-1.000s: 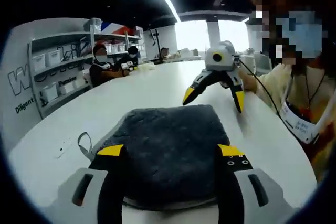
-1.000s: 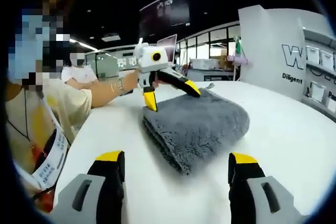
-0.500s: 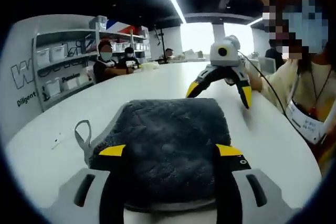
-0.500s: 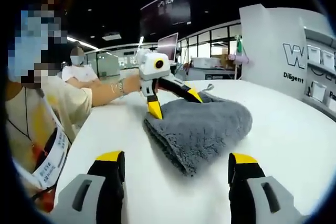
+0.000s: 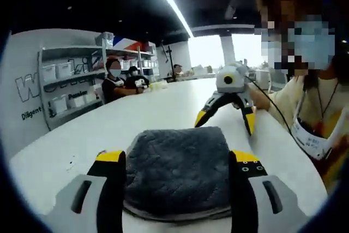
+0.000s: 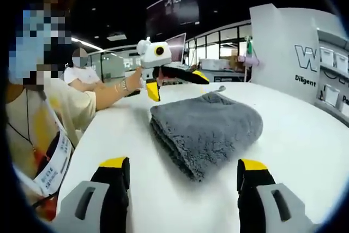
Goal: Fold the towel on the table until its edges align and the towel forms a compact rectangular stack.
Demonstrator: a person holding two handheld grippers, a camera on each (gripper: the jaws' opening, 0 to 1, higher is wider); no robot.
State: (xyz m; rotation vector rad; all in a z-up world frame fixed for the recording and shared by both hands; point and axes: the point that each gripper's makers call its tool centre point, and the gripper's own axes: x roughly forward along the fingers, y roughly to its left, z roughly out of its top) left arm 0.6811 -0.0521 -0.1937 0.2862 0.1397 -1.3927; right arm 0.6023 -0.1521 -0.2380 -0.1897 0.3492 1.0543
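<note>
Left gripper has lifted clear of the towel since 0.5 s ago; jaws wide, empty. Right gripper beyond it, wide, empty. Towel lies folded on table, stack compact; task prob. complete.

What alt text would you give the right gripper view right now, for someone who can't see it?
A folded grey towel lies on the white table, untouched, ahead of the right claw, whose jaws stand open and empty. Beyond the towel, the left claw hovers open above its far edge, held by a person at the left.
</note>
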